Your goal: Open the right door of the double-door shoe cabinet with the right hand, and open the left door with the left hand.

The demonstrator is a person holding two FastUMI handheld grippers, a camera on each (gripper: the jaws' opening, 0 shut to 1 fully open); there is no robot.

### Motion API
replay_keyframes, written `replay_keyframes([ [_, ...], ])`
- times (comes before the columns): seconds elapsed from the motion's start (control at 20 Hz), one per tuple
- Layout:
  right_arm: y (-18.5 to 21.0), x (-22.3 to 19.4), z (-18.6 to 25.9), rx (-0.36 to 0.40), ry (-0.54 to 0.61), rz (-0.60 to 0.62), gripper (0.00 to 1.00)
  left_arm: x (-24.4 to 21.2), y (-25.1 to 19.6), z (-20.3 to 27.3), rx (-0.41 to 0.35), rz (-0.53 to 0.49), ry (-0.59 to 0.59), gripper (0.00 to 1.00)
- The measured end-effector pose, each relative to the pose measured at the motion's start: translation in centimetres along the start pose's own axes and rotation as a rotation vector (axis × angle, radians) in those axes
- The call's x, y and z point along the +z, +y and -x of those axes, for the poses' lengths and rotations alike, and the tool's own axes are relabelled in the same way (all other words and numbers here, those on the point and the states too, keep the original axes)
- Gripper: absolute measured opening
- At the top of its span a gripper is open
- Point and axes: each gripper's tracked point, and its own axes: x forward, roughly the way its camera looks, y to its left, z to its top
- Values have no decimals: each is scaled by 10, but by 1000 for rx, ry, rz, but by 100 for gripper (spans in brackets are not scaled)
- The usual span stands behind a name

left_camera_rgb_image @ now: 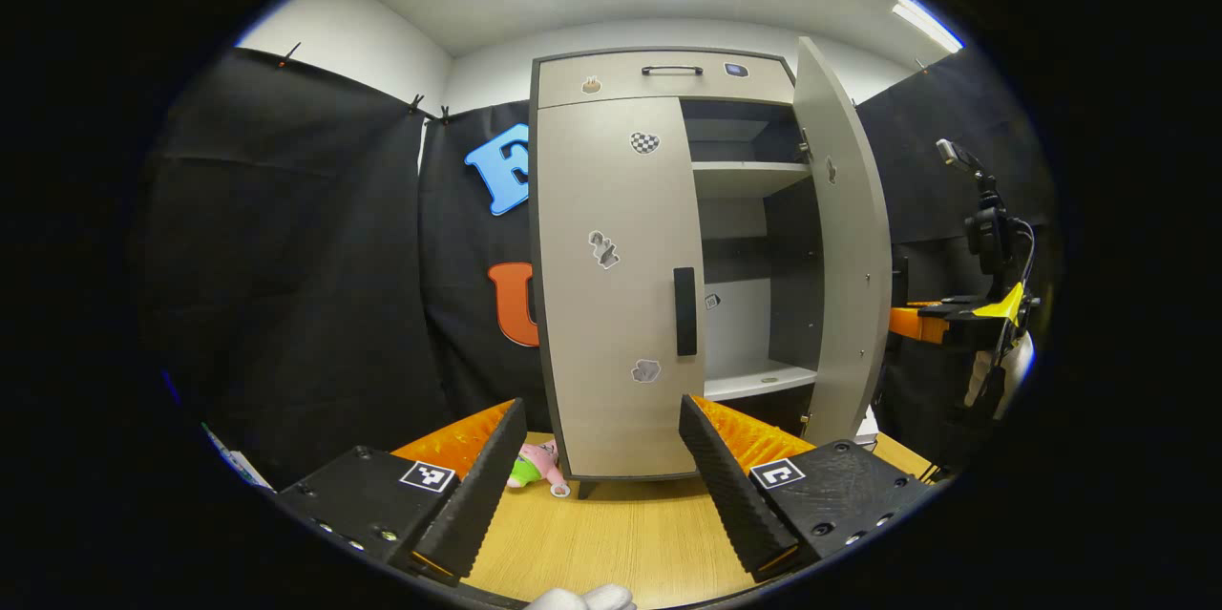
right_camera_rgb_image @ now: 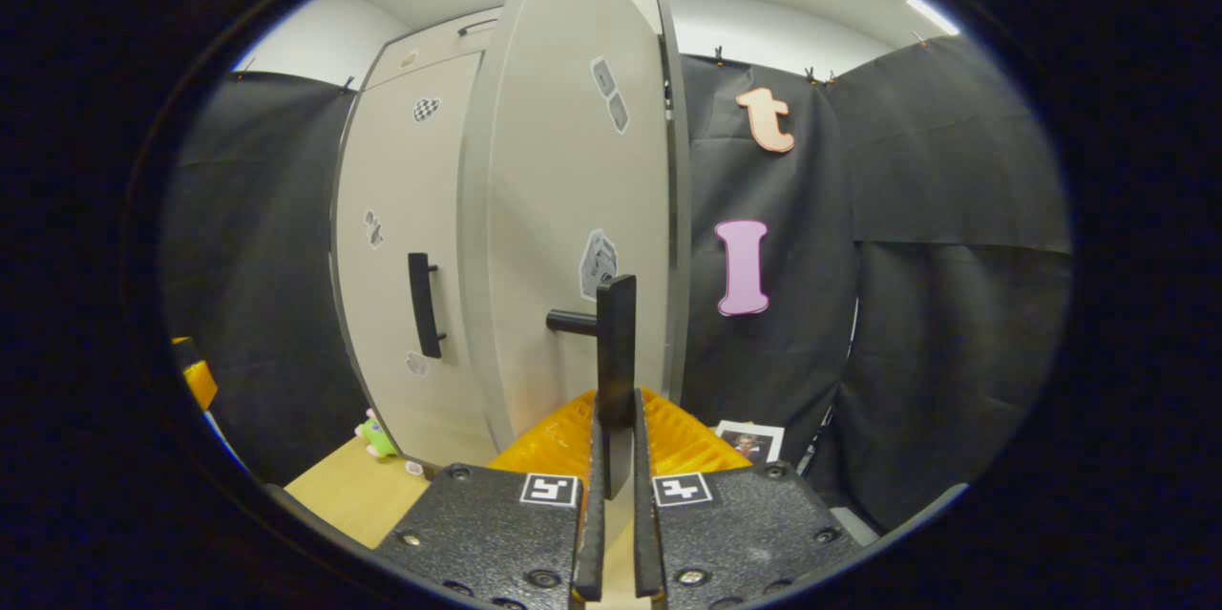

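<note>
The right gripper (right_camera_rgb_image: 612,495) is clamped on the right door's handle (right_camera_rgb_image: 616,352), and the right door (left_camera_rgb_image: 845,238) stands open. The left gripper (left_camera_rgb_image: 592,486) is spread wide, near the closed left door (left_camera_rgb_image: 611,305).

A shoe cabinet (left_camera_rgb_image: 659,257) stands on a table (left_camera_rgb_image: 621,534), its right door (left_camera_rgb_image: 845,247) swung open beside the closed left door (left_camera_rgb_image: 611,285). A soft toy (left_camera_rgb_image: 535,467) lies at its left foot.

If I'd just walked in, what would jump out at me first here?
The tall grey shoe cabinet on the wooden table: its right door is swung open, baring shelves, and its left door is shut. The right gripper is clamped on the open door's black handle; the left gripper waits open.
</note>
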Motion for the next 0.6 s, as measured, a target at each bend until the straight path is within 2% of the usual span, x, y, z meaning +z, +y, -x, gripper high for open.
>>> replay_keyframes([
  [0.15, -16, 0, 1, -31, 2, 26, 12, 1, -8, -3, -15, 4, -5, 96],
  [0.2, -22, 1, 2, -43, -2, 26, 7, 2, -10, -4, -19, 2, -8, 96],
  [0.45, -59, 1, 3, -93, 4, 37, 4, 4, -17, -12, -31, 4, -7, 96],
  [0.6, -73, 0, 3, -68, 6, -11, 4, 5, -18, -13, -40, 3, -11, 96],
])
